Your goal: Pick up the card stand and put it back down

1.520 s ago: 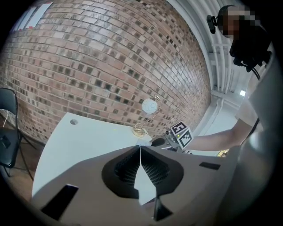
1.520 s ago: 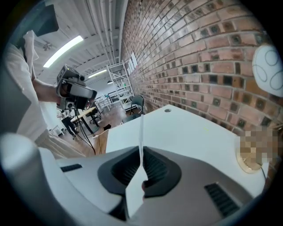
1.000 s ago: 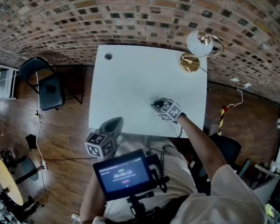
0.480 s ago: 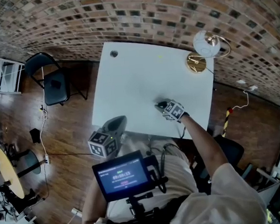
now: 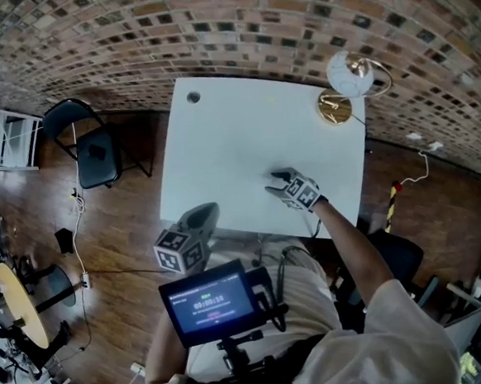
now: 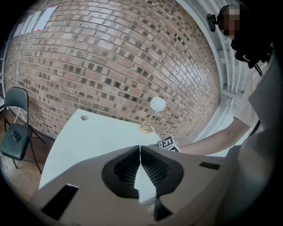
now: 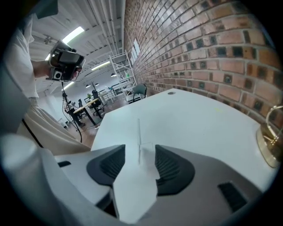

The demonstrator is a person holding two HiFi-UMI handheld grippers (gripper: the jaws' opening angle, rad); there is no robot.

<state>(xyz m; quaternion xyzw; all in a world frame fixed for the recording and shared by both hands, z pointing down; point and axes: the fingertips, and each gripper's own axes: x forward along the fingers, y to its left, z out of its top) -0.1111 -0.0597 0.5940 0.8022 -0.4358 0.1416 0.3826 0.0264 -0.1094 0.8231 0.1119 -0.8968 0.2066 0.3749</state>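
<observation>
Release was under way: the right tongs were opening, pads clear of the transparent card stand, seen upright on the white bench at lower centre. The put-down was judged essentially done. The left tongs were clenched, empty.

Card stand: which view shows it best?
The right gripper view: the clear card stand stands edge-on, untouched, between the opening jaws of the right gripper. The head view and the left gripper view do not show it clearly.
</observation>
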